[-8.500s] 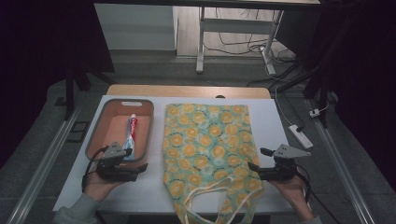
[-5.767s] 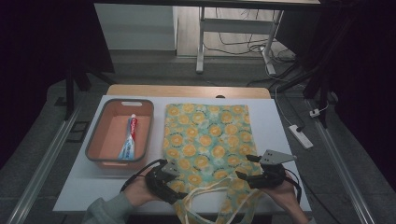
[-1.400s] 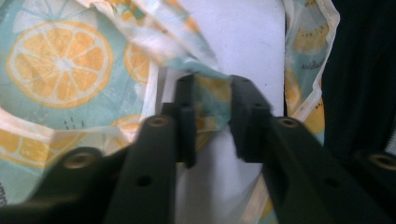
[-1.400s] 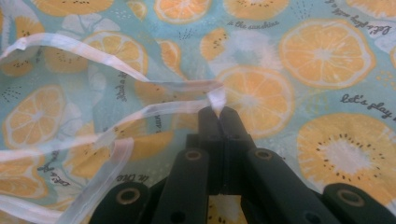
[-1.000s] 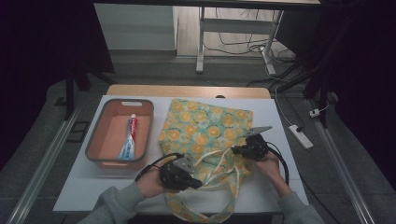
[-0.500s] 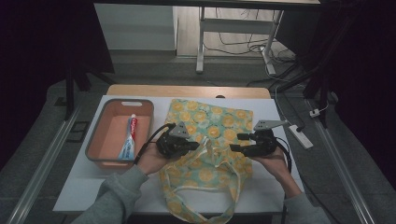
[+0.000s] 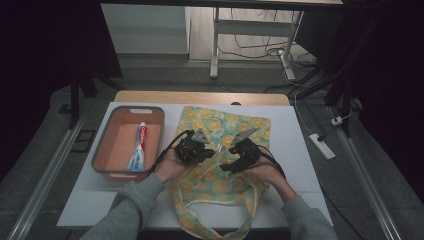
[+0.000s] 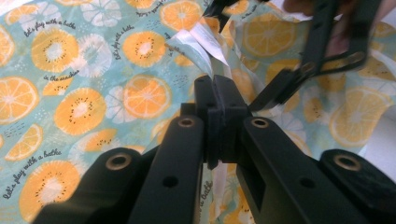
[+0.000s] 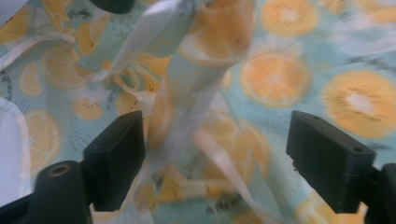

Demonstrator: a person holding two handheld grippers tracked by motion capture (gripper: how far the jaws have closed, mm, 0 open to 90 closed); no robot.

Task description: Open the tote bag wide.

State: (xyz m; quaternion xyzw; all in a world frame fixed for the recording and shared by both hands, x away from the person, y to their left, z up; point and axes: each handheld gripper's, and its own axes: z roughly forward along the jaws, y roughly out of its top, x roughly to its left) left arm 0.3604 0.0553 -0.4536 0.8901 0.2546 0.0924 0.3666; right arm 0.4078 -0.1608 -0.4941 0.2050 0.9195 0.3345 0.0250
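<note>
A cloth bag point(image 7: 225, 125) printed with orange slices lies bunched on the white table point(image 7: 300, 150). My left gripper point(image 7: 209, 150) is over the bag's middle, and in the left gripper view it point(image 8: 215, 93) is shut on a raised fold of the bag point(image 8: 79, 102) beside a white label point(image 8: 201, 39). My right gripper point(image 7: 227, 166) is close on its right. Its jaws point(image 9: 215, 154) stand wide open around lifted fabric point(image 9: 280, 74) and a white strap point(image 9: 224, 163). A toothpaste tube point(image 7: 139, 147) lies in the orange tray point(image 7: 137, 107) at the left.
The bag's long handles trail off toward the table's front edge point(image 7: 215, 220). A white power strip point(image 7: 320, 146) lies on the floor to the right. Bare table shows right of the bag and in front of the tray.
Both grippers came in from the table's front corners and lifted the bag's mouth. In the last half second the right gripper slid left, close to the left one, and the bag bunched further.
</note>
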